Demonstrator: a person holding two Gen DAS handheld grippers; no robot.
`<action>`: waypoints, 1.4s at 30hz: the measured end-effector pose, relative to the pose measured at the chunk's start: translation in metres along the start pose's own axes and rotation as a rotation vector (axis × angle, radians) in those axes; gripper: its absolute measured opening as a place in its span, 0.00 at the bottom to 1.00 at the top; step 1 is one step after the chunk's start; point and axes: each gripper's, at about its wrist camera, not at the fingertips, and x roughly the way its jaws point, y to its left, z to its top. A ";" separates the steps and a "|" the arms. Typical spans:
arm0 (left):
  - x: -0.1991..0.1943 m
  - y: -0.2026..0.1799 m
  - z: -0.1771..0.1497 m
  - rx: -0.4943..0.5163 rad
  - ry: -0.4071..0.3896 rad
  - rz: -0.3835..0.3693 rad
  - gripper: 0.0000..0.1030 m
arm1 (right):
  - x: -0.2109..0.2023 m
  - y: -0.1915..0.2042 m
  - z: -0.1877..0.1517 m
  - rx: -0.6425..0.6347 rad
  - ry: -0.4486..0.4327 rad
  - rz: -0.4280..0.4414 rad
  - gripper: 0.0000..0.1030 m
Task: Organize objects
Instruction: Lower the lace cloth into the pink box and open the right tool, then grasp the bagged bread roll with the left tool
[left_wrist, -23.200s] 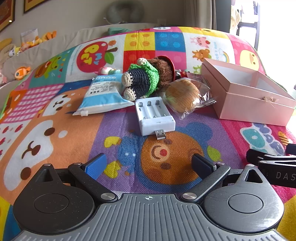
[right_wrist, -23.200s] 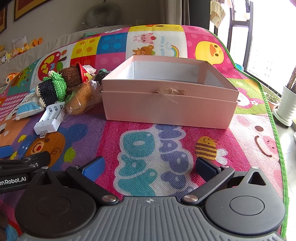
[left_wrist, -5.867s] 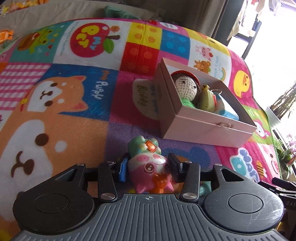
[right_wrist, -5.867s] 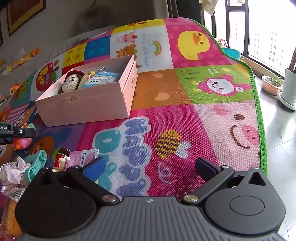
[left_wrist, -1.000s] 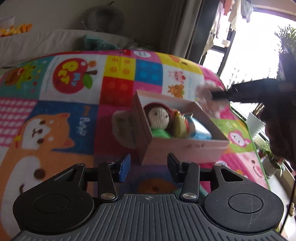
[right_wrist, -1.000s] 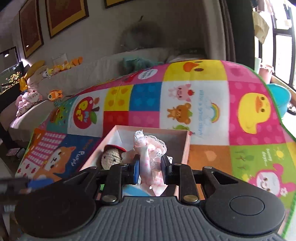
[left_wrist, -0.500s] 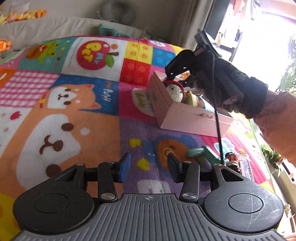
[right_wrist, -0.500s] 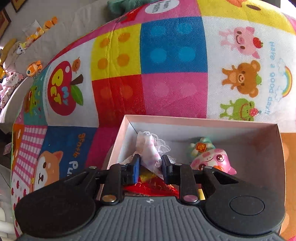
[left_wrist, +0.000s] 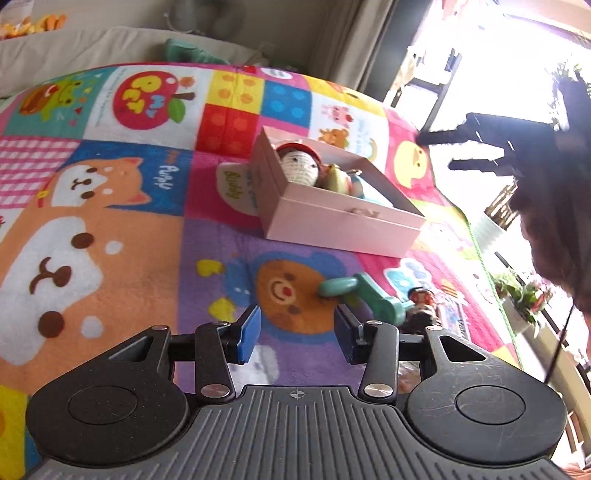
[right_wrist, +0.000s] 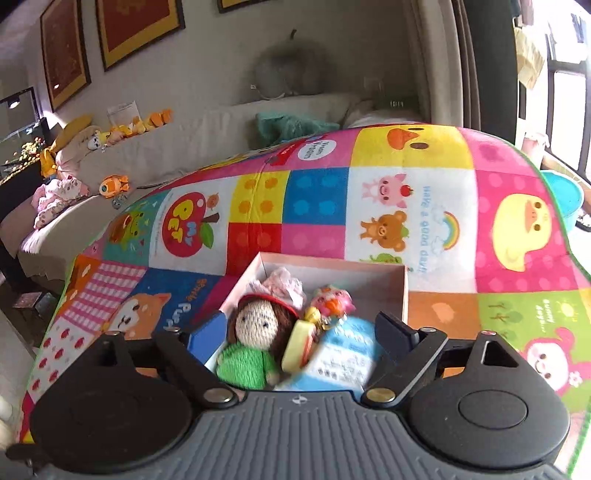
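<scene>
The pink box (left_wrist: 343, 225) sits on the colourful play mat. It holds a crochet doll (right_wrist: 255, 332), a pink lace cloth (right_wrist: 282, 282), a pink pig toy (right_wrist: 330, 299), a yellow item (right_wrist: 297, 343) and a blue-white packet (right_wrist: 345, 356). My right gripper (right_wrist: 301, 334) is open and empty, raised above the box's near end; it also shows in the left wrist view (left_wrist: 469, 151). My left gripper (left_wrist: 295, 334) is open and empty, low over the mat. A teal tool (left_wrist: 364, 295) and a small figure in a packet (left_wrist: 424, 302) lie just ahead of it.
A grey sofa (right_wrist: 221, 129) with soft toys (right_wrist: 114, 184) stands behind the mat. A window and potted plants (left_wrist: 524, 295) are at the right. The mat's green edge (left_wrist: 491, 280) runs along the right side.
My right gripper opened, left the lace cloth in the box and rose above it. My left gripper opened a little wider and moved nearer the teal tool.
</scene>
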 end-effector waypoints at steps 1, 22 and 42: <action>-0.001 -0.004 0.000 0.005 0.003 -0.004 0.46 | -0.012 -0.001 -0.015 -0.021 -0.002 -0.018 0.90; -0.021 -0.104 -0.036 0.157 0.078 0.088 0.46 | -0.113 -0.012 -0.177 0.002 -0.081 -0.109 1.00; -0.002 -0.056 -0.035 -0.159 0.192 -0.048 0.49 | -0.080 -0.024 -0.223 0.086 0.036 -0.099 1.00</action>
